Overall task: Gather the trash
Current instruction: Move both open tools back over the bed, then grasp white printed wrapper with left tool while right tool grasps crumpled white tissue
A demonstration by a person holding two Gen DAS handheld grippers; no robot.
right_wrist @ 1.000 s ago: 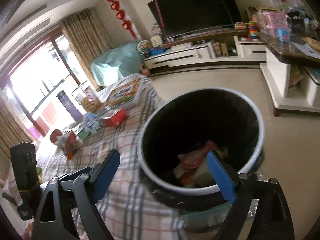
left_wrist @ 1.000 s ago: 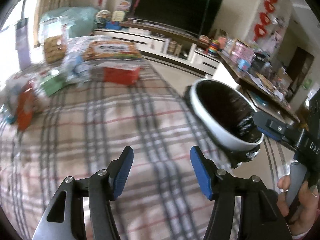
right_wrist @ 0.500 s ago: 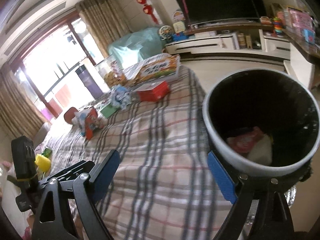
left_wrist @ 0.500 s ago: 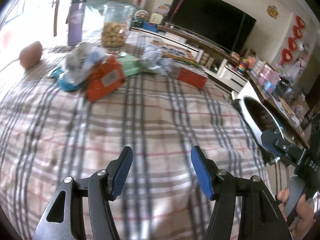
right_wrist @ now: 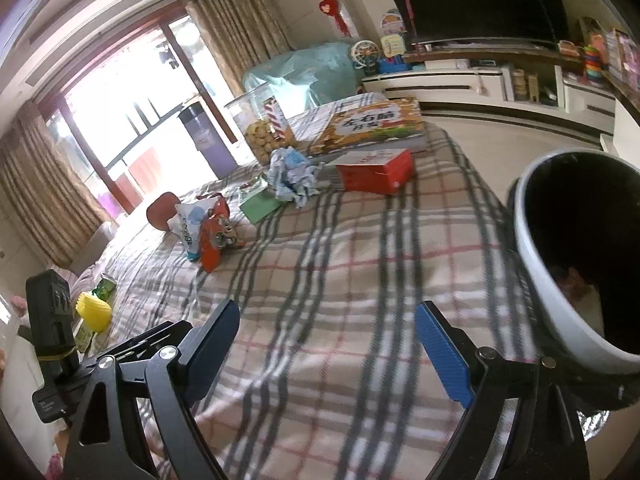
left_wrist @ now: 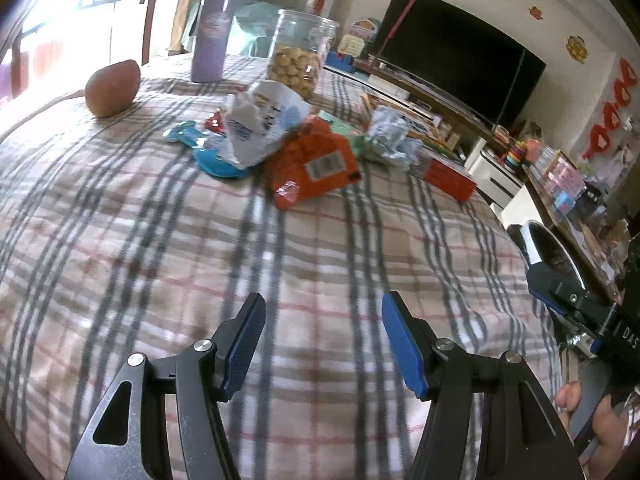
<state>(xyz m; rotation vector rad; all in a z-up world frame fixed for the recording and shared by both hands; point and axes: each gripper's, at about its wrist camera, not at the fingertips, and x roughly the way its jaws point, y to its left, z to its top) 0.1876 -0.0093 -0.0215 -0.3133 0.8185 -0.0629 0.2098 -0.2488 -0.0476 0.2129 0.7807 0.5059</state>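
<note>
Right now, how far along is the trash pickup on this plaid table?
Done: some wrappers already lie in the white-rimmed bin. In hand: nothing; left gripper and right gripper are open. Left: orange snack packet, white-blue bag, crumpled paper.

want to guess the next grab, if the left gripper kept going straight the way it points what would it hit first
Most likely the bare plaid tablecloth: the open, empty left gripper tilts down at it. The orange snack wrapper lies farther along that line, though depth is hard to judge.
</note>
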